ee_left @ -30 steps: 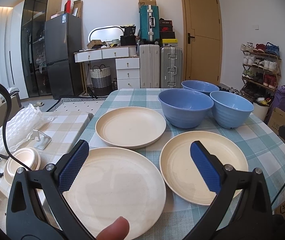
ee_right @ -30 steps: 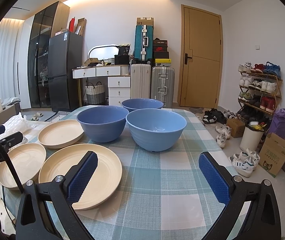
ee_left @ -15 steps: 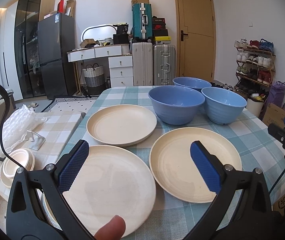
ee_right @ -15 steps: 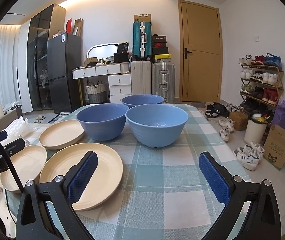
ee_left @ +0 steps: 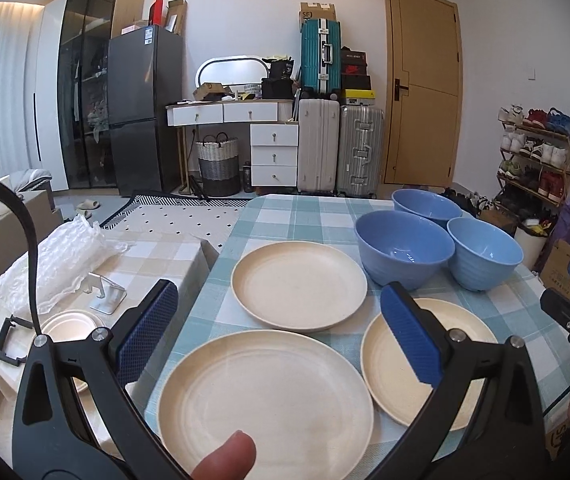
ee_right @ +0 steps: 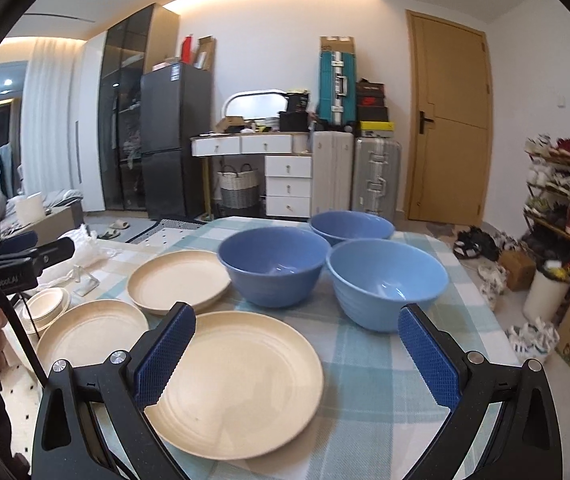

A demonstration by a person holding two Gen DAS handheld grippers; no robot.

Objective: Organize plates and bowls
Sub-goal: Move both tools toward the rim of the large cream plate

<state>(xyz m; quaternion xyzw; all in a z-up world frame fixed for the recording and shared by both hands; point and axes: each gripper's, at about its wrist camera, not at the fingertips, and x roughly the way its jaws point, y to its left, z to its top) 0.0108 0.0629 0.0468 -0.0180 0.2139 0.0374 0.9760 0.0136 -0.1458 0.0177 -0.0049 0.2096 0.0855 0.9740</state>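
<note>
Plates and bowls sit on the checked desk (ee_left: 285,216), all apart from both grippers. The left gripper (ee_left: 281,332) hangs wide open and empty over the near-left plate (ee_left: 265,404) at the desk's near edge; a fingertip (ee_left: 225,458) shows at the bottom of the left wrist view. The right gripper (ee_right: 295,354) is likewise spread wide, holding nothing, above the near-right plate (ee_right: 241,384). Behind these lies a third plate (ee_left: 299,296), just beside the darker blue bowl (ee_left: 403,254). The lighter blue bowl (ee_left: 485,252) stands toward the right edge, touching or nearly touching it, and a third bowl (ee_left: 425,206) sits behind both at the far edge. Off the left edge, a lower surface carries small stacked dishes (ee_left: 71,326) and bubble wrap (ee_left: 53,260). Farther back are suitcases (ee_left: 341,152), a dresser (ee_left: 273,152) and a door (ee_left: 421,92).
</note>
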